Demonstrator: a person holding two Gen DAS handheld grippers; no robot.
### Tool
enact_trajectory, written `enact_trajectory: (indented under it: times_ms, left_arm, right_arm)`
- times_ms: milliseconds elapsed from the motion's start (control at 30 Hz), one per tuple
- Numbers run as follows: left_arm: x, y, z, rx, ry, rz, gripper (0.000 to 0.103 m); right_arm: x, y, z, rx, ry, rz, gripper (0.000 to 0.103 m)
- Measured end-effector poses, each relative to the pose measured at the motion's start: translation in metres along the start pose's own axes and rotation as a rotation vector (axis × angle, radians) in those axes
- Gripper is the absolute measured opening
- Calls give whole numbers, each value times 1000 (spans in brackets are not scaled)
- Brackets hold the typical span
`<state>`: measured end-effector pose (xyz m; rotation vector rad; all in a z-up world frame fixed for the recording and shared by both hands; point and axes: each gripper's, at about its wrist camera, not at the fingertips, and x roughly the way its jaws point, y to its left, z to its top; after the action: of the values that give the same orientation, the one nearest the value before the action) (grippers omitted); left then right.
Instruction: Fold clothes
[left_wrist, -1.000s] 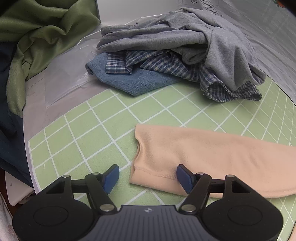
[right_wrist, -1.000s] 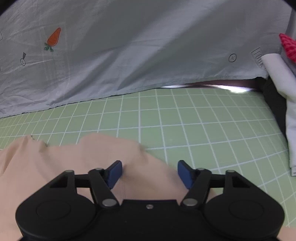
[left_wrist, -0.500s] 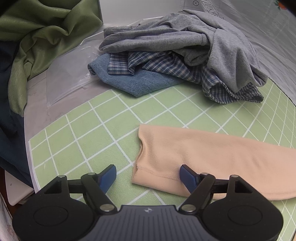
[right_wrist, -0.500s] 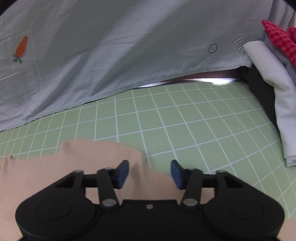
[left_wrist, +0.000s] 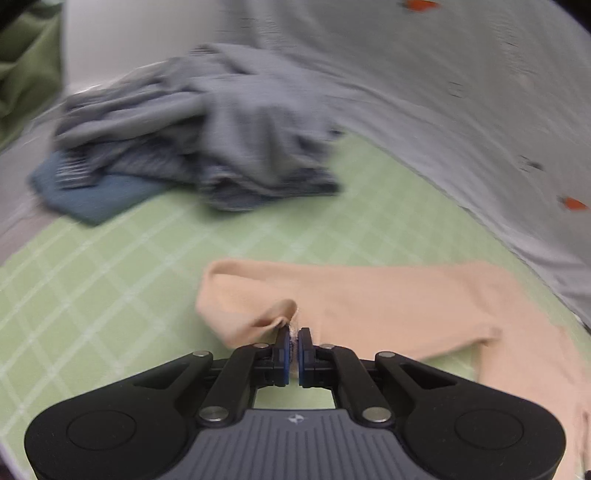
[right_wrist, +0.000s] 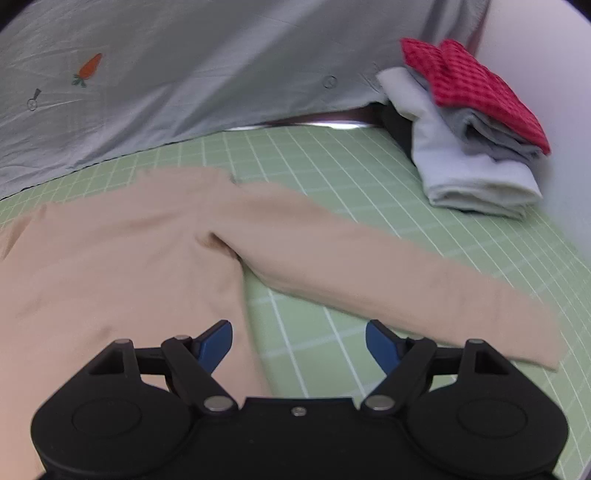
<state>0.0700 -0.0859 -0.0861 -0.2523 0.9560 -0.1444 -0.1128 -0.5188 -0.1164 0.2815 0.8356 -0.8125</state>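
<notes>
A peach long-sleeved top (right_wrist: 110, 258) lies spread on the green grid mat (right_wrist: 332, 177). In the left wrist view my left gripper (left_wrist: 293, 336) is shut on the cuff end of its left sleeve (left_wrist: 362, 295), and the cuff is lifted and bunched at the fingertips. In the right wrist view my right gripper (right_wrist: 299, 336) is open and empty, above the mat in the gap between the top's body and its right sleeve (right_wrist: 406, 284), which stretches out to the right.
A heap of grey, plaid and blue clothes (left_wrist: 192, 129) lies at the far left of the mat. A folded stack with a red checked cloth on top (right_wrist: 472, 122) sits at the far right. A grey carrot-print sheet (right_wrist: 184, 74) hangs behind.
My left gripper has shut on the sleeve cuff and swung right, blurring its view. My right gripper closed partly, then opened wide and pulled back, so the right sleeve and folded stack show.
</notes>
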Motion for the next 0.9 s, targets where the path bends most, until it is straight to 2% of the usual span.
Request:
enact_trajectory:
  times_ms: [100,200,267,300,333,400,467,500,567,667,833,900]
  left_arm:
    - [-2,-45,-5,65,10,-132,4]
    - [-4,-92,-12,135,22,-269,4]
    - [-18,-136,-34,251,54,-408,7]
    - [-25,-156,-45,316,58,-453,14]
    - [-26,-159,-50,330,59,-430,19]
    - [-26,-166,-59,359,60,-384,57]
    - [-27,-174,-68,387,60,-338,71]
    - [-26,-176,-72,394,64,-307,71]
    - [-12,-158,-65,336,103,-173,71]
    - [-9,-127,-57,270,117,-86,71]
    - [-5,-76,-45,161,139,55,73]
    - [-9,-64,-45,145,139,77,73]
  right_arm:
    - [-5,-28,-20,79,42,-19,80]
    - [-7,-50,-32,100,55,-36,80]
    - [-9,-61,-34,95,48,-51,80]
    - [-10,-67,-34,102,44,-57,80]
    - [-11,-71,-34,108,41,-55,80]
    - [-13,-77,-33,120,36,-51,80]
    - [-15,-78,-31,120,25,-41,80]
    - [-16,-73,-30,112,18,-28,80]
    - [-18,-59,-24,89,8,12,82]
    - [-22,-28,-12,36,-4,96,83]
    - [-27,47,12,-62,25,298,85]
    - [-24,70,11,-96,40,349,85]
